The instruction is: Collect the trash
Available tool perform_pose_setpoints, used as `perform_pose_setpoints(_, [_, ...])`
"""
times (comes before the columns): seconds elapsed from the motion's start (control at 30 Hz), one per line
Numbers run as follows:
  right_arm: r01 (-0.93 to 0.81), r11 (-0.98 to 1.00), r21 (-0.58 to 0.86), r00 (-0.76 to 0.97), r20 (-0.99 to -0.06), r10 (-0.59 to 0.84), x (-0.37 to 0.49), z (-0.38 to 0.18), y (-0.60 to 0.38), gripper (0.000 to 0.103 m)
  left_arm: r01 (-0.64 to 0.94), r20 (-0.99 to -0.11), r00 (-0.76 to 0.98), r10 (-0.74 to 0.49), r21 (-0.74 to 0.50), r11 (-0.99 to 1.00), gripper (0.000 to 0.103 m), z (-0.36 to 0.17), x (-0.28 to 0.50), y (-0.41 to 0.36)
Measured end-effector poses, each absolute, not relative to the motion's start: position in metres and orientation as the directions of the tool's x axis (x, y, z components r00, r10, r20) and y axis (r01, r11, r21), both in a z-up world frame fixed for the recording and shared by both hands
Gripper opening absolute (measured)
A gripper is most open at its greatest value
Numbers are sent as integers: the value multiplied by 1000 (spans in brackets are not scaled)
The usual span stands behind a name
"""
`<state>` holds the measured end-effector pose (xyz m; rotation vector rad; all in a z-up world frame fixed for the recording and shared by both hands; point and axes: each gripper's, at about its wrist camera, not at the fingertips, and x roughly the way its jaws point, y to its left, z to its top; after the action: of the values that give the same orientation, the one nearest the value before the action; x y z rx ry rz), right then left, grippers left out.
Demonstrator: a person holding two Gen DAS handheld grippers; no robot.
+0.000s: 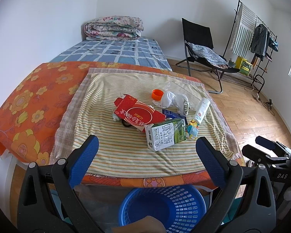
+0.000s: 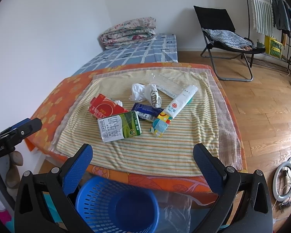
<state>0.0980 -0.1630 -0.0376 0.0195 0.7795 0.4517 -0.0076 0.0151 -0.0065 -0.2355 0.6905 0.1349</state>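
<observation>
Trash lies in a heap on a striped towel [image 1: 126, 151] [image 2: 145, 151] over the table. There is a green-and-white milk carton [image 1: 165, 136] [image 2: 119, 128], a red box [image 1: 139, 114] [image 2: 104, 107], a long white tissue pack [image 1: 198, 116] [image 2: 174, 109], a crumpled white bag [image 1: 174, 101] [image 2: 145, 94], a dark blue wrapper [image 2: 145, 111] and an orange cap [image 1: 157, 94]. My left gripper [image 1: 147, 155] and right gripper [image 2: 142, 160] both hang open near the table's front edge, short of the carton, holding nothing. A blue basket [image 1: 164, 207] [image 2: 116, 205] stands on the floor below them.
An orange flowered cloth [image 1: 29, 106] covers the table under the towel. A bed with a folded quilt [image 1: 114, 28] lies behind. A black folding chair [image 1: 203, 48] and a clothes rack [image 1: 252, 38] stand on the wood floor at right. A ring light [image 2: 284, 182] lies on the floor.
</observation>
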Motion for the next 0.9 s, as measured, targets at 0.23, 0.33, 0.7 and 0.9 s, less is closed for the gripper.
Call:
perform_pose_setpoints(0.23, [-379,905,193,618,-675,403,100,-37,-167,103,-192,-643,765,44,-162,968,102,-2,-5,10])
perform_pose_setpoints(0.33, [-378,905,196,618,-675,404,100,-36,-170,103,-191,-643,765,45,-160,969,102,-4,-5,7])
perform_pose_setpoints(0.7, [-375,907,194,617,-677,400,97,-42,-165,103,-190,-643,765,44,-160,969,102,-4,-5,10])
perform_pose_setpoints(0.9, [-373,906,198,612,-681,401,99,-42,-166,103,-190,-643,765,43,-161,968,102,-1,-4,11])
